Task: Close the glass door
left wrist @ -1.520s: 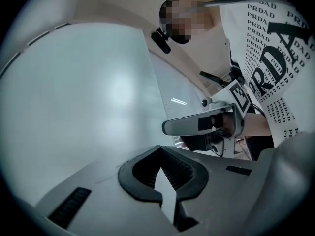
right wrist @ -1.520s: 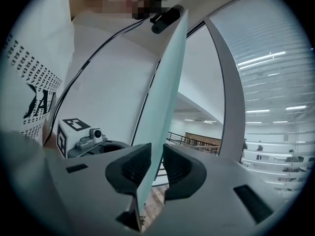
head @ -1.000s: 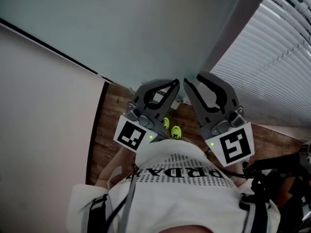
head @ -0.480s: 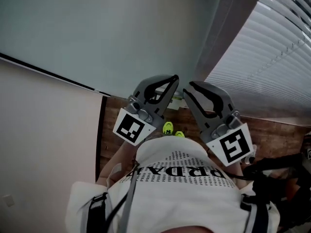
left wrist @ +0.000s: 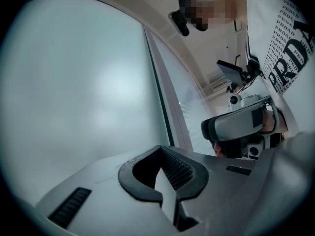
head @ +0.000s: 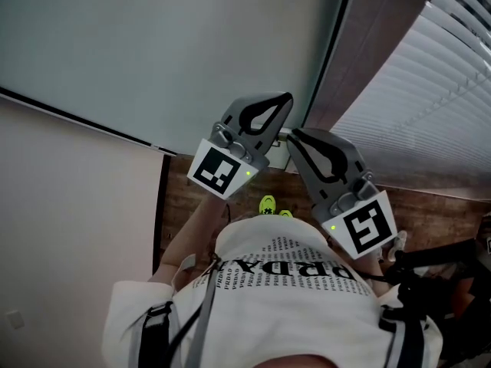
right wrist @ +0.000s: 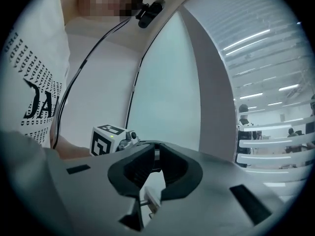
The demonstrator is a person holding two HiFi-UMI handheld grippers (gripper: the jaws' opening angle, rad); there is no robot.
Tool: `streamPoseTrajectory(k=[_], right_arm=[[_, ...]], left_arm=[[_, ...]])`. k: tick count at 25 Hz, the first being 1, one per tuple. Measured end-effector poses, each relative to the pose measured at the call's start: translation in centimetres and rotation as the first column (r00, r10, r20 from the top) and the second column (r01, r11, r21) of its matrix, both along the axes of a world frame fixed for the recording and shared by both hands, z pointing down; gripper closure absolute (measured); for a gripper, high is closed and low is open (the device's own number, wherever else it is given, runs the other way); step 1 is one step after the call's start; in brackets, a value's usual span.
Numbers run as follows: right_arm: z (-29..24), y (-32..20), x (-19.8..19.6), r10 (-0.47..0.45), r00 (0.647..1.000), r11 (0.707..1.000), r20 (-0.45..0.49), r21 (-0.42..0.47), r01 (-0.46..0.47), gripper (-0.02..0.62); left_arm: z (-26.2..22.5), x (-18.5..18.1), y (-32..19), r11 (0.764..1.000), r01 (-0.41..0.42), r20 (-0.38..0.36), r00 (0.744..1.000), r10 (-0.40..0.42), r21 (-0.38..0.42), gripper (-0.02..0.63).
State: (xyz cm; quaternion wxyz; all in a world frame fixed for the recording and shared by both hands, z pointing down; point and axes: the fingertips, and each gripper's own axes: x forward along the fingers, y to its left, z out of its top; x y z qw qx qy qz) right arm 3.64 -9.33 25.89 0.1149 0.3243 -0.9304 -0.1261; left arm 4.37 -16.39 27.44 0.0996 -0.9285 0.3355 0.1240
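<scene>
Nearest, past a white printed shirt (head: 284,274), both tools are held up side by side over the wooden floor (head: 184,198). The left tool (head: 287,98) is seen with its jaws pressed together and nothing between them. Its tip is raised at the frosted glass door (head: 153,44); whether the pane is touched cannot be told. Just beside it, the right tool (head: 294,135) is closing, with only a narrow slit open and nothing gripped. Beyond them, the door's dark edge stands near the grey post (head: 376,44), with slatted blinds (head: 437,106) to the right. The closing push is judged to be in hand. Next, the pane would need to be pressed steadily toward the post until the edge is seated.
</scene>
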Motion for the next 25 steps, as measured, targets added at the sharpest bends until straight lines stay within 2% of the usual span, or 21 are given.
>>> streamPoseTrajectory(k=[3,7,25], right_arm=[[0.37,-0.01,-0.09,0.007,1.000,1.000,-0.015,0.003,-0.007,0.597],[0.65,-0.22,-0.21,0.012,1.000,1.000,-0.020,-0.007,-0.012,0.597],[0.45,-0.42,-0.54,0.014,0.999,1.000,-0.043,-0.012,-0.014,0.597]], left_arm=[[-0.23,0.02,-0.82,1.000,0.008,-0.005,1.000,-0.008,0.012,0.606],[-0.36,-0.27,-0.60,0.999,0.010,-0.014,1.000,-0.009,0.031,0.606],[-0.64,-0.47,-0.67,1.000,0.013,-0.033,0.999,-0.013,0.010,0.606]])
